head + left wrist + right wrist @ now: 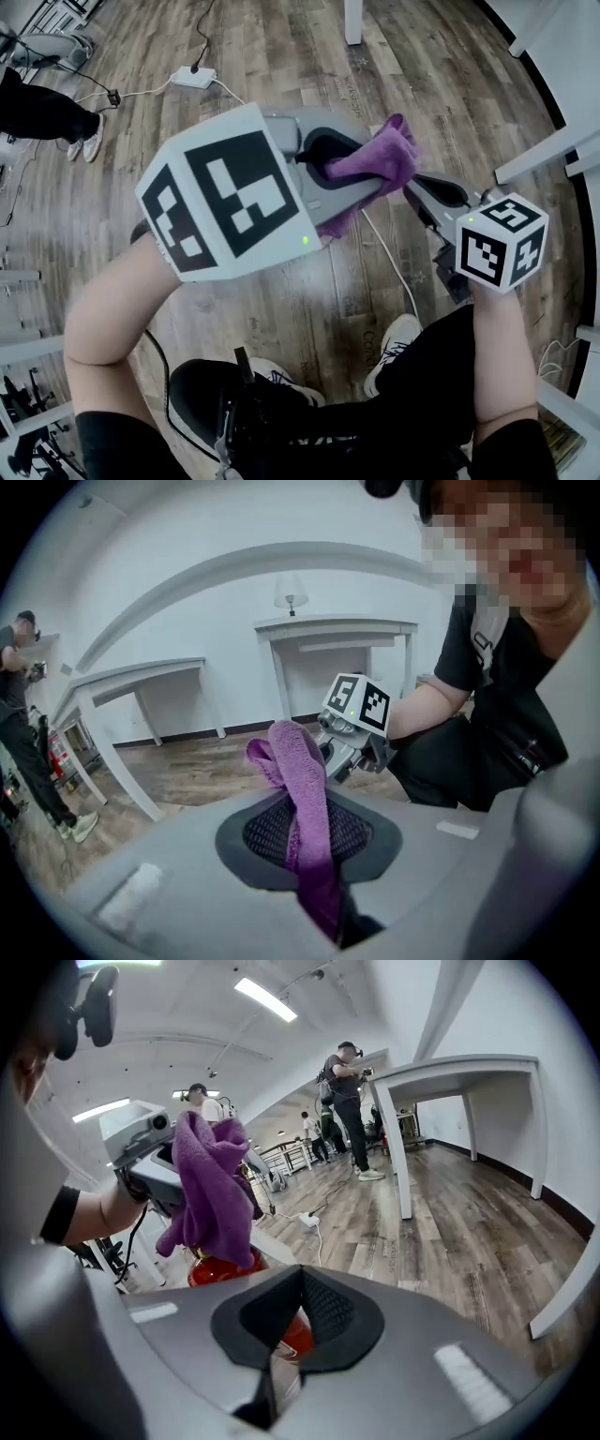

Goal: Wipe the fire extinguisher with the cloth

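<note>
Head view: the left gripper, under its large marker cube, is clamped on a bunched purple cloth above a wood-plank floor. The right gripper sits just beside the cloth on its right. A white power strip lies on the floor further off. The fire extinguisher cannot be made out from here.

Left gripper view: the left gripper has its jaws pressed together on the cloth, which stands up out of the pads in a folded strip. Just behind the cloth is the right gripper, carried on the person's bare forearm. White tables stand along the wall.

Right gripper view: the right gripper has its jaws closed tight with nothing between them. The red fire extinguisher stands right beyond the jaws, and part of it shows through the slit under the pads. The cloth hangs from the left gripper directly over the extinguisher's top; whether the two touch cannot be told.
</note>
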Motion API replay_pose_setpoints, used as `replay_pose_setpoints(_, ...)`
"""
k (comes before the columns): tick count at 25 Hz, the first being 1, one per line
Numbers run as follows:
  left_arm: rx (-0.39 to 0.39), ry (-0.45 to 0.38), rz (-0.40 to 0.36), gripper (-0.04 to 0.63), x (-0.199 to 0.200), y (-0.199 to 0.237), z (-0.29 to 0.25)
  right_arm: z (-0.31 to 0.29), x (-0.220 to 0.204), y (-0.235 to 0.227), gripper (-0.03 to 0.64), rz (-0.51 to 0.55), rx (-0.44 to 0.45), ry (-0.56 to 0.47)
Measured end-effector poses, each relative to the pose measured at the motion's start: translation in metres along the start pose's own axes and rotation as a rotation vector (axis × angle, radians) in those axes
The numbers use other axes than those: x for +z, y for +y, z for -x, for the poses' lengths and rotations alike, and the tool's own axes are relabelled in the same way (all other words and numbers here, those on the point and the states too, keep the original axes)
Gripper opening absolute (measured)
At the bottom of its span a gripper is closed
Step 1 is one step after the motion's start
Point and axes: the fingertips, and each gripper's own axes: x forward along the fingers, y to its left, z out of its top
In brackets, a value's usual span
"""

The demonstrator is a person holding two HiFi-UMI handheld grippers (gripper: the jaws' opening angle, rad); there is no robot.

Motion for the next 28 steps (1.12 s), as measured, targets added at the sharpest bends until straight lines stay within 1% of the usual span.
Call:
replay_pose_setpoints(3,0.03,-0.014,0.066,0.054,-0.017,0.005,0.024,0.003,0.001,-0.002,0.003,-0.022,0.006,-0.012)
replay_pose_setpoints(5,0.072,0.013,0.128,0.054,-0.043,0.007,0.045,0.003,0.003,0.001,0.003,-0.024,0.018,-0.017)
replay_pose_setpoints(7,0.128,0.036,0.217,0.054,-0.075,0.007,0.066,0.002,0.005,0.005,0.003,-0.017,0.03,-0.022)
replay_pose_setpoints(8,0.152,0.027,0.271,0.055,-0.089,0.006,0.077,0.001,0.006,0.008,0.003,-0.014,0.038,-0.027)
replay_pose_setpoints(10,0.196,-0.02,0.377,0.055,-0.11,0.005,0.098,0.002,0.012,0.017,0.003,-0.004,0.059,-0.042)
replay_pose_setpoints(12,0.252,-0.083,0.46,0.055,-0.125,0.004,0.122,0.003,0.019,0.03,0.009,0.018,0.092,-0.06)
replay_pose_setpoints(14,0.305,-0.189,0.521,0.054,-0.126,0.001,0.147,0.006,0.028,0.044,0.019,0.044,0.129,-0.085)
replay_pose_setpoints(16,0.328,-0.335,0.552,0.054,-0.112,-0.007,0.169,0.015,0.041,0.06,0.026,0.074,0.159,-0.132)
replay_pose_setpoints(18,0.325,-0.468,0.558,0.054,-0.094,-0.021,0.18,0.03,0.06,0.082,0.029,0.116,0.205,-0.202)
replay_pose_setpoints(19,0.318,-0.52,0.558,0.055,-0.086,-0.028,0.181,0.039,0.071,0.1,0.032,0.136,0.249,-0.245)
replay_pose_setpoints(21,0.29,-0.601,0.564,0.055,-0.074,-0.042,0.176,0.051,0.097,0.149,0.043,0.174,0.388,-0.323)
replay_pose_setpoints(22,0.267,-0.634,0.571,0.055,-0.069,-0.048,0.173,0.051,0.106,0.176,0.057,0.193,0.464,-0.337)
replay_pose_setpoints(23,0.24,-0.666,0.583,0.057,-0.067,-0.053,0.17,0.049,0.105,0.195,0.075,0.208,0.523,-0.323)
replay_pose_setpoints(25,0.175,-0.727,0.624,0.057,-0.064,-0.062,0.164,0.044,0.08,0.215,0.115,0.222,0.589,-0.24)
replay_pose_setpoints(27,0.112,-0.776,0.659,0.057,-0.062,-0.069,0.158,0.036,0.05,0.22,0.141,0.218,0.612,-0.146)
replay_pose_setpoints(28,0.094,-0.788,0.666,0.057,-0.061,-0.07,0.155,0.031,0.041,0.222,0.165,0.211,0.616,-0.116)
